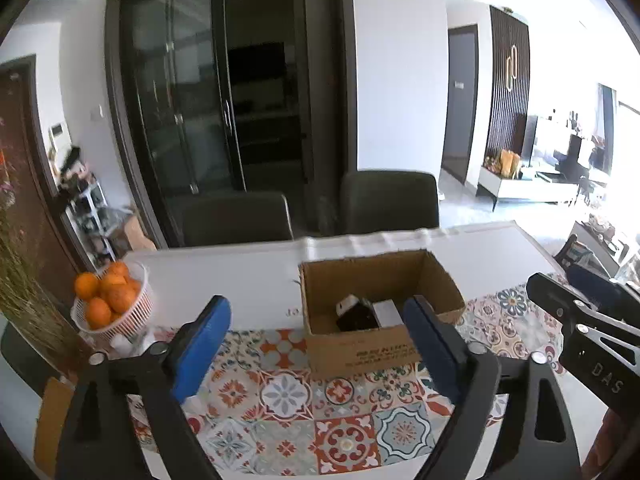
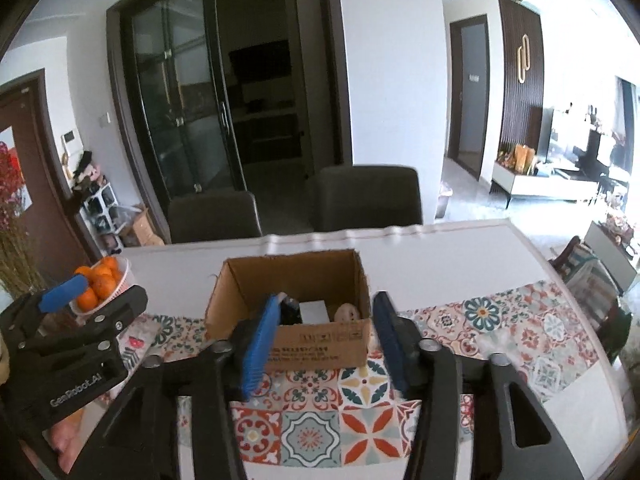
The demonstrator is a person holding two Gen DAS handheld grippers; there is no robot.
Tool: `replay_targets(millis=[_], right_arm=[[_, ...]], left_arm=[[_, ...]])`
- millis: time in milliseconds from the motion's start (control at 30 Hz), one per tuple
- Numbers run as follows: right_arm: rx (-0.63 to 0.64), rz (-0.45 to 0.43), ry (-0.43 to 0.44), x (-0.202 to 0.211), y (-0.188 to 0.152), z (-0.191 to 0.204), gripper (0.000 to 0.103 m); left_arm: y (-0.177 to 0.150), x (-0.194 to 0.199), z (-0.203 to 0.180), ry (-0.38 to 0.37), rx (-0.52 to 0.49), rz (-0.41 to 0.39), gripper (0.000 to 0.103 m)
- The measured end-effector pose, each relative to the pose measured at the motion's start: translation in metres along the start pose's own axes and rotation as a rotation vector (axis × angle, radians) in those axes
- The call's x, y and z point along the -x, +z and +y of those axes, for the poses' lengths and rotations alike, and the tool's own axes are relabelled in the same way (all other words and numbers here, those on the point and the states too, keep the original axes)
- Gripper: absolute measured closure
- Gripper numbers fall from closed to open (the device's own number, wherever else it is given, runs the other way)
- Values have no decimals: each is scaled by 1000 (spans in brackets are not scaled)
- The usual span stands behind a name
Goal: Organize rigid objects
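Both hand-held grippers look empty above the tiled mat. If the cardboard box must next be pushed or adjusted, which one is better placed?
Probably the right hand-held gripper: its open fingers frame the cardboard box straight ahead. The left hand-held gripper, also open and empty, has the box off-centre, toward its right finger.

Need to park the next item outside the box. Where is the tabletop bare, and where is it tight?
Bare: the white tabletop behind and right of the cardboard box, and the patterned mat to its right. The near mat in front of the box is free too. Crowded: the left end, around the basket of oranges, and the box interior, which already holds items.
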State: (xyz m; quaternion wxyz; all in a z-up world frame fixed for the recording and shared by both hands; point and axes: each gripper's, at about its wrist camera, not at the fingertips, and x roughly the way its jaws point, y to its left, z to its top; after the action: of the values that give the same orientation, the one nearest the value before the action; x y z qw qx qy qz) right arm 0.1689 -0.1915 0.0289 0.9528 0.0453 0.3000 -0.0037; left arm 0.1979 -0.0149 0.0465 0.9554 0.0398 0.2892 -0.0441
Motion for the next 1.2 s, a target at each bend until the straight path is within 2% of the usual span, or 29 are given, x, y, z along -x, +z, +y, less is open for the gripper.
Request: replay_targets(millis=[100,200,367,567,800,1200], right_arm=[[6,-41,-20,17,0,1,31],[13,-75,-34,32,0,2,26],[12,-110,-34,49,0,4,22],[8,-145,-39,67,-5,7,21],[15,-186,-26,78,-10,10,18],[30,-197,-12,84,-14,16,18]], left_arm=[[1,15,2,10,1,-34,4],[1,29,2,23,3,-68,0],[-1,43,2,12,8,-94,0],[-6,60,-1,19,14,-126,0],[-15,76,4,72,34,-155,0],[-20,86,9,50,38,-172,0]])
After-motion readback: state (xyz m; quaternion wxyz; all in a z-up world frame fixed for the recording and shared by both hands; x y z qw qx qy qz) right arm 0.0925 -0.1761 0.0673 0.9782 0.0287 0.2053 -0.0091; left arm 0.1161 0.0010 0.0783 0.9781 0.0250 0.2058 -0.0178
